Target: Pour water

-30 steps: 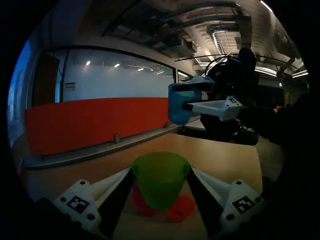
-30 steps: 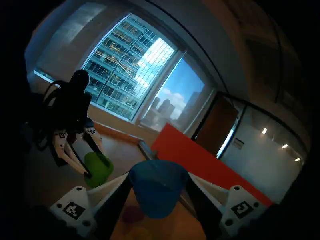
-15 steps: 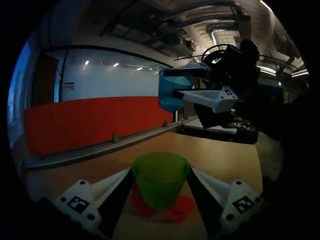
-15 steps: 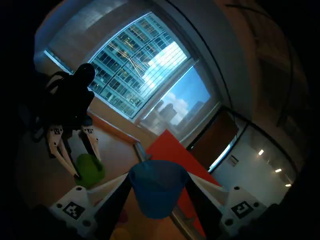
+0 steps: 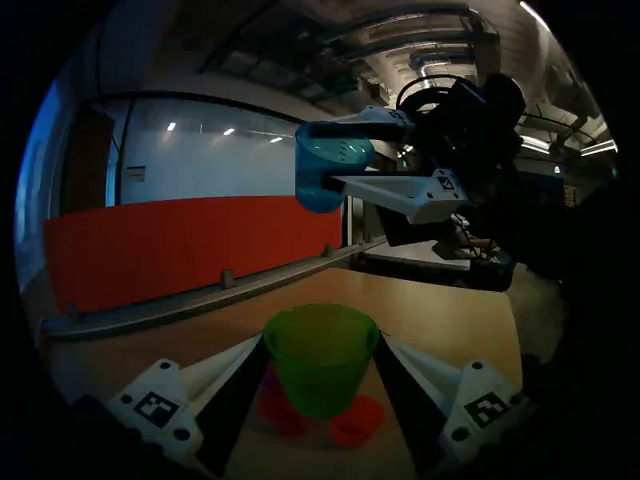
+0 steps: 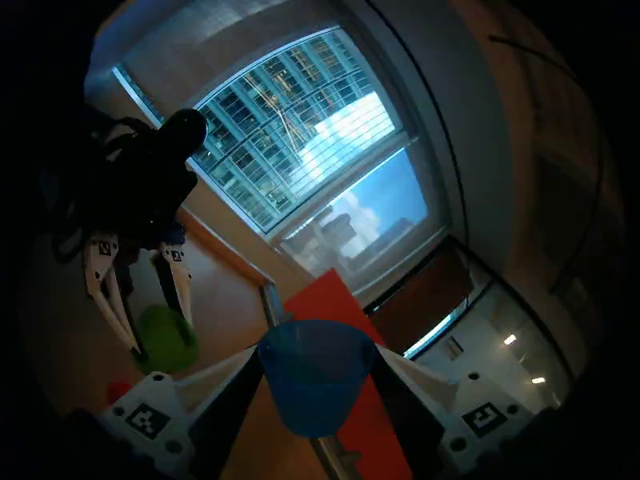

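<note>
My left gripper (image 5: 322,376) is shut on a green cup (image 5: 322,364), held upright just above the wooden table (image 5: 448,312). High up and beyond it, my right gripper (image 5: 328,164) is shut on a blue cup (image 5: 324,172), tilted with its mouth turned toward me. In the right gripper view the blue cup (image 6: 314,376) sits between my right gripper's (image 6: 314,384) fingers (image 6: 216,384), and the green cup (image 6: 164,340) hangs lower left in my left gripper (image 6: 156,340). I cannot see any water.
Small red and pink cups (image 5: 356,420) lie on the table under the green cup. A red partition (image 5: 184,240) with a rail runs along the table's far edge. A large window (image 6: 296,152) fills the wall behind the left gripper. A dark sleeve (image 5: 552,240) is at right.
My right gripper has risen and moved left with the blue cup, tilting it further. The left gripper and green cup have stayed put.
</note>
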Demonstrator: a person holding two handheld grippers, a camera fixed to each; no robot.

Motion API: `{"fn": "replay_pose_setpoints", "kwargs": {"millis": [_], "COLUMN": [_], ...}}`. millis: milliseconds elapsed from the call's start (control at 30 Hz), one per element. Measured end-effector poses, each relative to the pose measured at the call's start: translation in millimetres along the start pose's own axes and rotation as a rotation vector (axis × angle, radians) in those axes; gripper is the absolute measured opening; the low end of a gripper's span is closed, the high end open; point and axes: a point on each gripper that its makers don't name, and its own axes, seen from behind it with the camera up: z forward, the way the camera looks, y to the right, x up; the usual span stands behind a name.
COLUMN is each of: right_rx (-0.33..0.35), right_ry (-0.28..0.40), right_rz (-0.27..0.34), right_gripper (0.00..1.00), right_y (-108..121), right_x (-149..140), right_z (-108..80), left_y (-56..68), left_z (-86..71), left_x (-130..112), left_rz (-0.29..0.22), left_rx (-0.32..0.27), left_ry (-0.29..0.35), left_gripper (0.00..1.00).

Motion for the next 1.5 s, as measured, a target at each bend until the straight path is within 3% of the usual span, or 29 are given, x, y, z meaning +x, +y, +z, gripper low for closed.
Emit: {"fn": "replay_pose_setpoints", "kwargs": {"millis": [667,1500], "right_rx": [0.001,-0.040], "right_ry": [0.006,0.011], "right_rz": [-0.192,-0.316], "right_gripper": [0.91,0.91], "right_y": [8,26], "right_x": [16,23], "right_z": [16.7,18.8], "left_y": [6.8,10.4], "left_z": [1.9,2.7], "left_x": [5,8], "left_rz": [0.005,0.009], "left_rx": [-0.018,-0.026], "left_ry": [0.006,0.010], "left_gripper": [0.88,0.88]}}
